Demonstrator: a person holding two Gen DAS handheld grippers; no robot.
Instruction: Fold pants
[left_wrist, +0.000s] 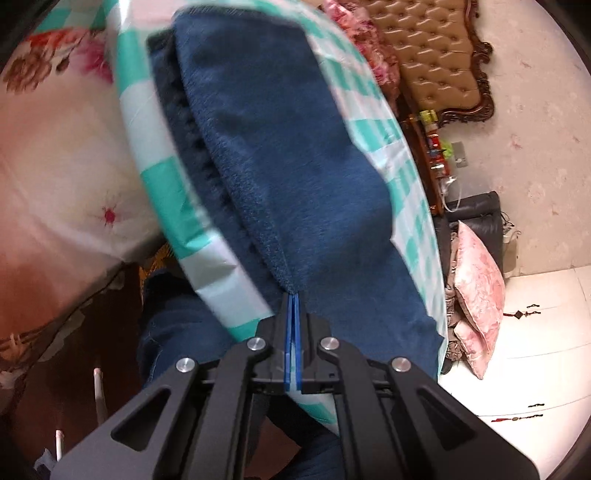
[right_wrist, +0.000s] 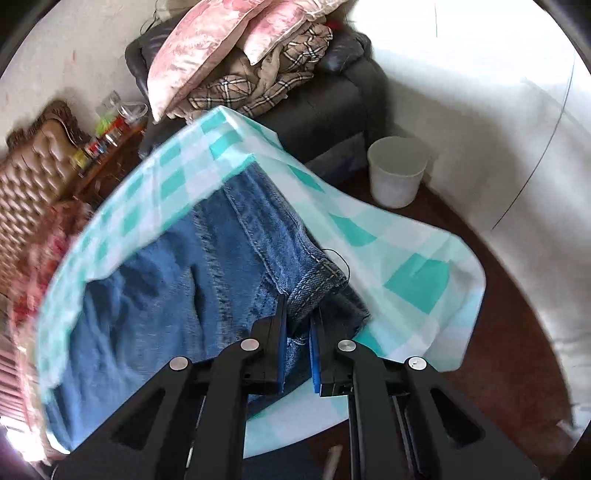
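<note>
Blue denim pants (left_wrist: 280, 155) lie on a table with a teal and white checked cloth (left_wrist: 373, 99). In the left wrist view my left gripper (left_wrist: 294, 295) is shut on a folded edge of the pants, lifted off the cloth. In the right wrist view the pants (right_wrist: 155, 295) spread to the left, and my right gripper (right_wrist: 299, 314) is shut on the stitched hem of a leg (right_wrist: 317, 284), near the checked cloth's (right_wrist: 369, 236) right side.
A bed with a floral cover (left_wrist: 55, 155) and a tufted tan headboard (left_wrist: 436, 51) stand beyond the table. A dark armchair (right_wrist: 332, 103) holds pink pillows (right_wrist: 199, 48) and a plaid blanket. A white bucket (right_wrist: 397, 173) stands on the floor. A side table (right_wrist: 107, 144) holds small bottles.
</note>
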